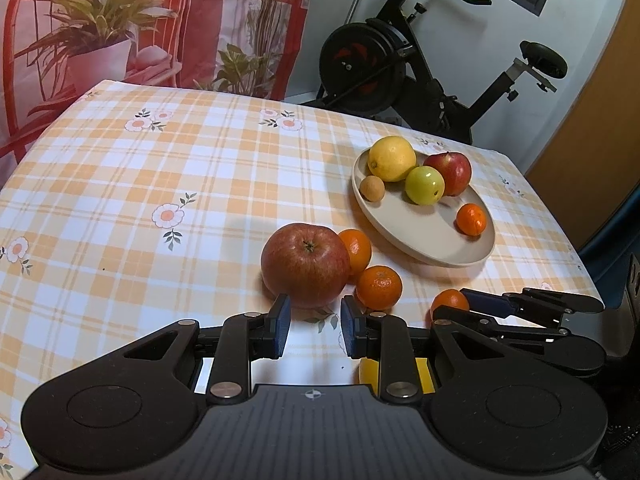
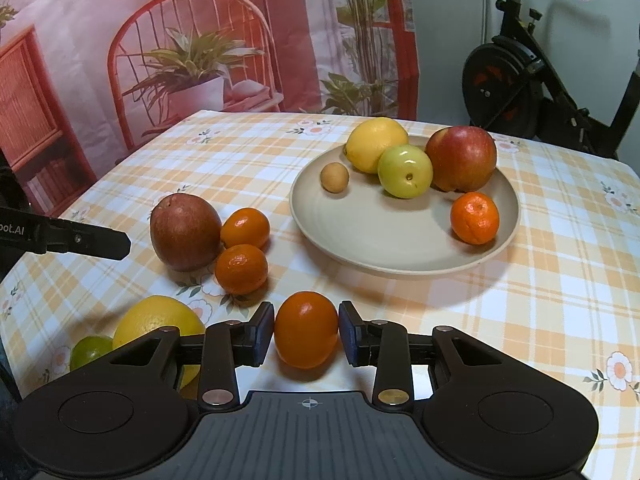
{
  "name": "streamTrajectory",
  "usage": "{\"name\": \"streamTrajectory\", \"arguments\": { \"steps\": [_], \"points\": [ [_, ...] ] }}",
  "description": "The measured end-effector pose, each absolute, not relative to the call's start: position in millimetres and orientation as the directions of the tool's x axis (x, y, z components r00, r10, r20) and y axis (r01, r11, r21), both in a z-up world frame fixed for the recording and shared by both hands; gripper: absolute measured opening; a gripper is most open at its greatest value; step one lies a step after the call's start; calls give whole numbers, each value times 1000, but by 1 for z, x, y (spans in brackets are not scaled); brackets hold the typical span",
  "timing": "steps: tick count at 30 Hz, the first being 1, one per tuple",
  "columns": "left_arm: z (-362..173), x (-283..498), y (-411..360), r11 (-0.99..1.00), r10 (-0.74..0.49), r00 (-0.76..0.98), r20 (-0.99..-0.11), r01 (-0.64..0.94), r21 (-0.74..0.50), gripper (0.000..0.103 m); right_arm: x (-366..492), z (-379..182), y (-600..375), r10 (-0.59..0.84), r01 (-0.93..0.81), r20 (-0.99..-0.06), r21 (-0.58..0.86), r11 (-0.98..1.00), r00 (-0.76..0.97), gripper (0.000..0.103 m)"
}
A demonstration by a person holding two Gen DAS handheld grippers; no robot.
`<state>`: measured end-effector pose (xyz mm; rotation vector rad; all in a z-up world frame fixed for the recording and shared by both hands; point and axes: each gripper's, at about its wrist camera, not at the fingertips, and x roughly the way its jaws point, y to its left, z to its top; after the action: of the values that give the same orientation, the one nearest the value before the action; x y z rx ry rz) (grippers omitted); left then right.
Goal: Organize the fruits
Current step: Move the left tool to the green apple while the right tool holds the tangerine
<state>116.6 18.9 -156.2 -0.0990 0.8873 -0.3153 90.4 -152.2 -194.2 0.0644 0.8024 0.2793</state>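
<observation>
five fruits on plate; my right gripper clamps mandarin; my left gripper apart, empty; six remain off plate.

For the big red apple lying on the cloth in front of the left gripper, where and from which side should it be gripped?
Grip the big red apple across its widest middle, coming in level from the near side with the left gripper. It sits stem-up, and two tangerines crowd its right, so that finger probably needs to slip between.
</observation>
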Motion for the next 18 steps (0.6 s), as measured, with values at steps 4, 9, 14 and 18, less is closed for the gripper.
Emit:
{"name": "streamTrajectory", "arguments": {
  "steps": [4,9,14,18],
  "points": [
    [-157,116,18,949,-311,588,-746,229,-215,29,91,-195,-152,275,-222,-702,168,960,658,33],
    [-158,114,17,949,-312,586,-748,229,-217,29,92,-198,-152,284,-223,-705,180,958,650,33],
    [-157,110,18,947,-317,579,-751,230,-222,29,91,-199,-153,286,-222,-703,184,958,651,32],
    [-158,101,21,941,-333,561,-758,241,-235,39,89,-197,-155,288,-220,-696,188,957,658,32]
  ]
}}
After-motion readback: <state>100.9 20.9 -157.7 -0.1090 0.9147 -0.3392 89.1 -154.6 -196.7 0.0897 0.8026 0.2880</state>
